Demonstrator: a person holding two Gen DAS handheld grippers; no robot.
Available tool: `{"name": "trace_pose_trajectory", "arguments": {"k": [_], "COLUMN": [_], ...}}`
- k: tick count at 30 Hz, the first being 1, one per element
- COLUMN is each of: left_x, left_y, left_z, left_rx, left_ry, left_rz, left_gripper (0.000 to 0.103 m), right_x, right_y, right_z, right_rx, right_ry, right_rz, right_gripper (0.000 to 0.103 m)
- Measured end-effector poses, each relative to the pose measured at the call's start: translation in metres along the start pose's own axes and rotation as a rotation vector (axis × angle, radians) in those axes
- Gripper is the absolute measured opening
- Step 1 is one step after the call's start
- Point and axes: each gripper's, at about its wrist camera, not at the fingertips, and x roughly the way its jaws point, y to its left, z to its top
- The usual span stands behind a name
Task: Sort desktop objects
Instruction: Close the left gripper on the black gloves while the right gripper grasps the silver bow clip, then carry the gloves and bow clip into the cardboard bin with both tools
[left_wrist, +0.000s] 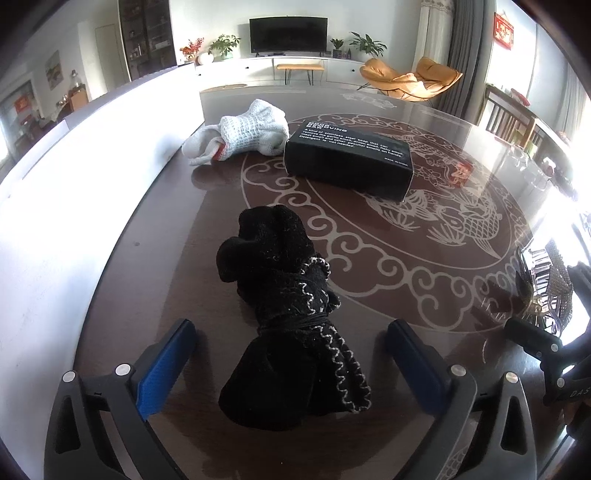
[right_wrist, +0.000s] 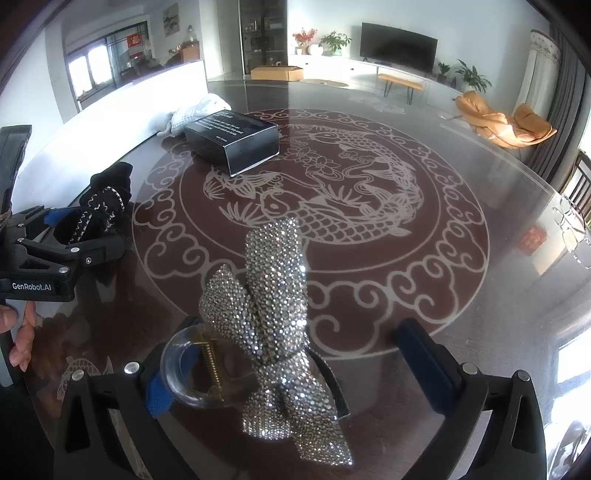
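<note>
A bundled black sock pair (left_wrist: 284, 325) with white stitching lies on the dark patterned table, between the open fingers of my left gripper (left_wrist: 291, 354); it also shows in the right wrist view (right_wrist: 99, 206). A rhinestone bow hair clip (right_wrist: 273, 295) with a clear clip and spring lies between the open fingers of my right gripper (right_wrist: 299, 358); its left pad sits behind the clear clip. A black box (left_wrist: 349, 158) with white text and a white sock bundle (left_wrist: 243, 133) lie farther back on the table.
The round table (left_wrist: 424, 236) has a glass top with a white fish pattern. A white panel (left_wrist: 92, 155) runs along its left side. The left gripper body (right_wrist: 40, 254) shows at the left of the right wrist view. Chairs (left_wrist: 509, 118) stand at the far right.
</note>
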Motion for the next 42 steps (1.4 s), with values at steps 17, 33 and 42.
{"name": "trace_pose_trajectory", "arguments": {"k": [17, 33, 42], "left_x": [0.001, -0.012, -0.103], "left_y": [0.000, 0.005, 0.050], "left_z": [0.000, 0.001, -0.016], "left_rx": [0.000, -0.040, -0.244], "left_ry": [0.001, -0.068, -0.248], "left_rz": [0.000, -0.101, -0.252], "left_gripper": [0.103, 0.032, 0.031], "right_x": [0.000, -0.020, -0.064], "right_y": [0.001, -0.003, 0.021], "right_z": [-0.001, -0.006, 0.010], "right_rx": [0.001, 0.044, 0.048], "right_ry": [-0.001, 0.004, -0.059], "right_rz": [-0.001, -0.005, 0.104], "right_gripper": [0.103, 0.052, 0.052]}}
